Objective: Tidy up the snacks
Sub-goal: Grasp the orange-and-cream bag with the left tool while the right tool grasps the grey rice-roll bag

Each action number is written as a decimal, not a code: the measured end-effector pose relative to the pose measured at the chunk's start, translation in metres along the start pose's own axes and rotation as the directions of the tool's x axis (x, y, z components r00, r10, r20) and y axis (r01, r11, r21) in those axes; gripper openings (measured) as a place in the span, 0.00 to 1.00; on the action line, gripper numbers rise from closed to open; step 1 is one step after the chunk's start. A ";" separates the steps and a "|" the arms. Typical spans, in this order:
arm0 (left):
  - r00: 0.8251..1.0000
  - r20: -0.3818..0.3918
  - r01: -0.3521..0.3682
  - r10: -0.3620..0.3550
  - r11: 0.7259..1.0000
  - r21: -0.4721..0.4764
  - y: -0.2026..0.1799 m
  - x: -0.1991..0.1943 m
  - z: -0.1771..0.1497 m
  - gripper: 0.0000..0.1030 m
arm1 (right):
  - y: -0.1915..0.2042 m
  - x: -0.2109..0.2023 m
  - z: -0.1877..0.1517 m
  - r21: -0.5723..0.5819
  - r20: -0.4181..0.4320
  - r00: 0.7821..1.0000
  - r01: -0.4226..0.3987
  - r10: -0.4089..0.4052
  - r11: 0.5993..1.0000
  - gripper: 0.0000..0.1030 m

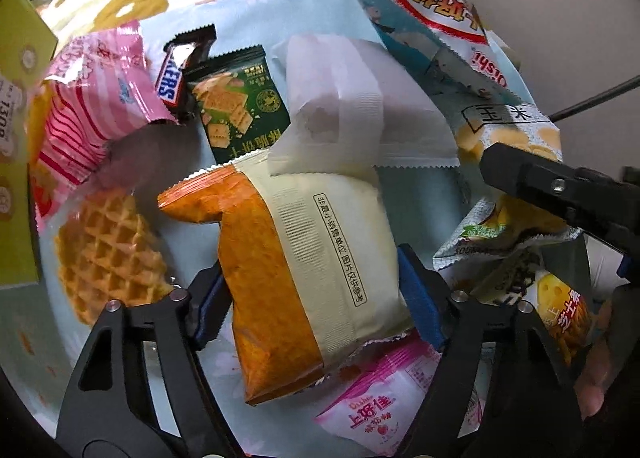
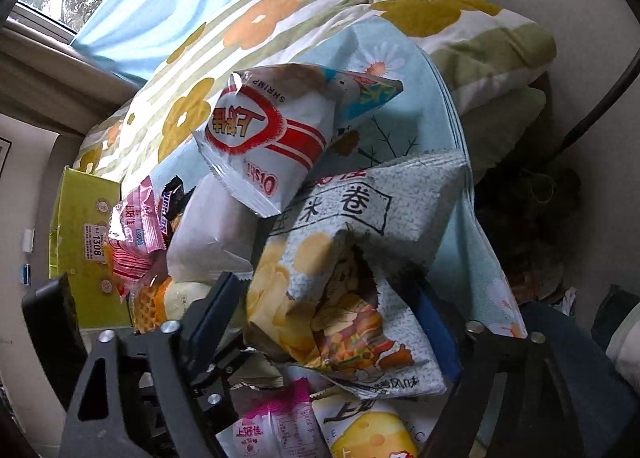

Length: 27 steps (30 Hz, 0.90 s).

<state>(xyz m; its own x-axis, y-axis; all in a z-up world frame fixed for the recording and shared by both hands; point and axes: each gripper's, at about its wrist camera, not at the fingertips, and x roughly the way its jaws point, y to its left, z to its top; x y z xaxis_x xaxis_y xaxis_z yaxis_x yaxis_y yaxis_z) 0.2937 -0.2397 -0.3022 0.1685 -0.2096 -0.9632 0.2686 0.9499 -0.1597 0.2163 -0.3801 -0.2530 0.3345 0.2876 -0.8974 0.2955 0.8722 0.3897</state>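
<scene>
Two grippers are engaged, each clamped on a packet. The left gripper, partly closed, has its blue pads pressed on both sides of an orange-and-cream packet that lies across the jaws on the pale blue cloth. At 9 o'clock of that packet lies a waffle; at 10 o'clock a pink striped packet stands tilted over it, with a yellow-green box beyond at the frame edge. At 12 o'clock a white packet overlaps the held packet's upper end; a dark green cracker packet and a Snickers bar sit at 11 o'clock. At 5 o'clock a small pink packet is partly under the held one.

The right gripper, also partly closed, presses on a speckled grey corn-roll bag, creased inward between the pads. At 12 o'clock a white-and-red shrimp-chip bag leans on the grey bag's top. At 6 o'clock a yellow cheese-print packet lies beneath it. A floral quilt bounds the pile at 12 o'clock. In the left wrist view the right gripper's black finger shows at 3 o'clock against the same bag.
</scene>
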 end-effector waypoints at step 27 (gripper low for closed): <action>0.991 0.130 0.050 -0.035 0.992 -0.116 0.009 -0.088 -0.079 0.62 | 0.016 -0.059 -0.035 -0.100 0.085 0.992 -0.088 0.097 0.991 0.62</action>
<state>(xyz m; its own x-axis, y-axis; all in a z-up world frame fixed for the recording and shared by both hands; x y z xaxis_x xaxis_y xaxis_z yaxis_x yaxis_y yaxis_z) 0.2067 -0.1944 -0.2360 0.2810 -0.2708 -0.9207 0.1650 0.9587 -0.2316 0.1701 -0.3697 -0.2012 0.4360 0.3361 -0.8348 0.1740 0.8787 0.4446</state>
